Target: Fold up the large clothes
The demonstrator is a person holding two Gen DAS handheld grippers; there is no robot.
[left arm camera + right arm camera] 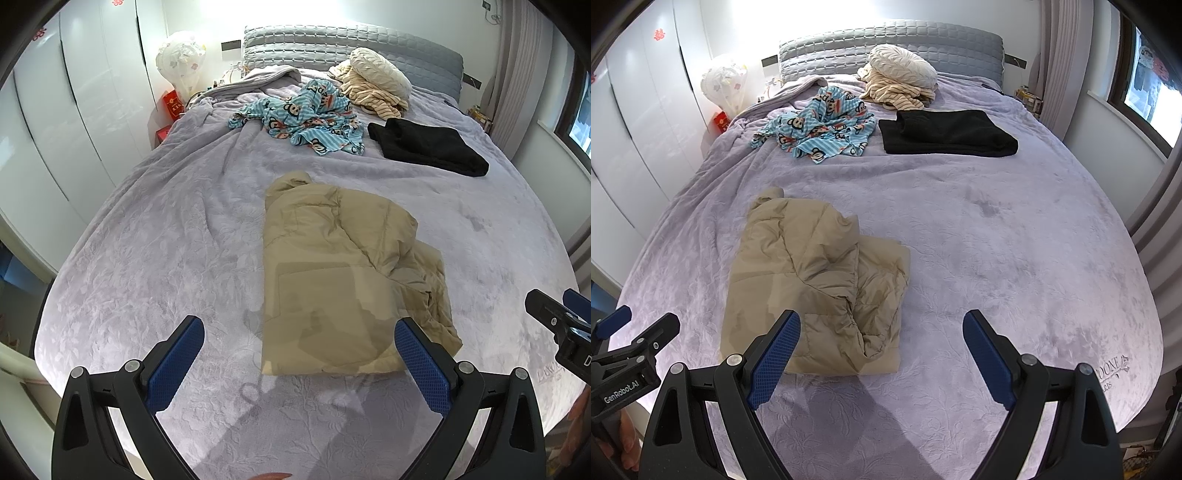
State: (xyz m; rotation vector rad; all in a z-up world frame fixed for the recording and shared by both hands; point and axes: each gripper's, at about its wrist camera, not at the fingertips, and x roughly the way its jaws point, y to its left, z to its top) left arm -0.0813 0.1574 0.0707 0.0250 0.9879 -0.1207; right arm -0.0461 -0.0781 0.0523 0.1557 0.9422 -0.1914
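Note:
A tan padded jacket (332, 273) lies folded into a rough rectangle on the lilac bedspread (166, 258), near the bed's foot. In the right wrist view the same jacket (812, 280) sits left of centre. My left gripper (299, 332) hovers above the jacket's near edge, wide open, nothing between its blue pads. My right gripper (882, 325) is also wide open and empty, its left finger over the jacket's near right corner. Each gripper shows at the edge of the other's view: the right gripper (561, 325) and the left gripper (631, 339).
Farther up the bed lie a blue cartoon-print garment (820, 125), a folded black garment (945, 133) and a striped beige garment with a cream round cushion (901, 66) by the grey headboard. White wardrobes (74, 110) stand left, curtains and a window (1145, 92) right.

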